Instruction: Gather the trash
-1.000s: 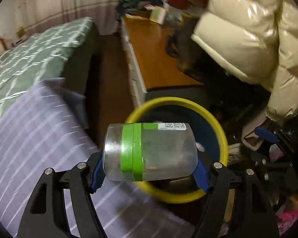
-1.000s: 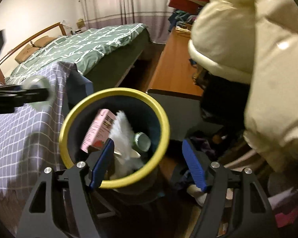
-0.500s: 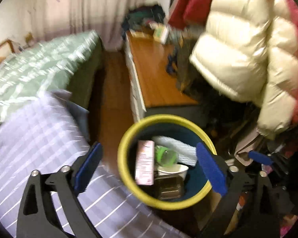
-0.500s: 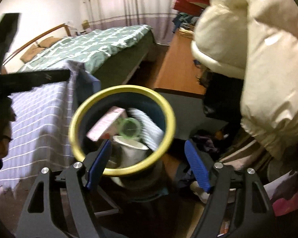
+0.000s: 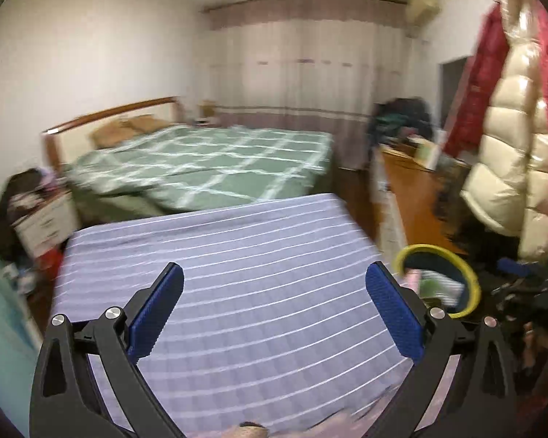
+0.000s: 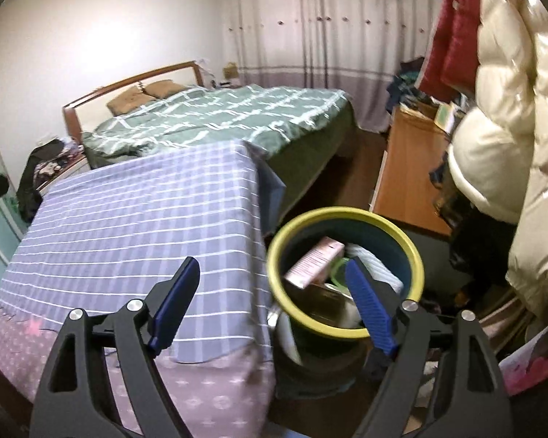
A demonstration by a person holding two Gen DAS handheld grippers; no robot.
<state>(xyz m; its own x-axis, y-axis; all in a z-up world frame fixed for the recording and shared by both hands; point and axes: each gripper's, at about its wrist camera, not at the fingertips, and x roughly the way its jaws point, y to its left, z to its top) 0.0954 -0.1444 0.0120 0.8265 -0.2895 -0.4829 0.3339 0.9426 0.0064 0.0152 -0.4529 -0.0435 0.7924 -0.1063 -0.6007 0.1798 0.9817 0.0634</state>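
Note:
The yellow-rimmed dark bin (image 6: 347,215) stands on the floor by the table's right corner. It holds a pink box (image 6: 314,259), white crumpled material (image 6: 378,264) and something green (image 6: 338,273). My right gripper (image 6: 272,263) hovers over the table edge and the bin's left rim. Its jaws are opening with nothing between them. My left gripper (image 5: 274,270) is wide open and empty above the purple striped tablecloth (image 5: 259,255). From there the bin (image 5: 469,281) sits low at the right. No loose trash shows on the cloth.
A bed with a green checked cover (image 6: 219,120) lies behind the table. At the right are a wooden desk (image 6: 402,168), a hanging cream puffer jacket (image 6: 500,109) and red clothes. Clutter covers the floor right of the bin (image 6: 529,346).
My left gripper let go of the clear jar with the green band over the bin, opened wide and swung left and up over the table. My right gripper drew back leftward and widened.

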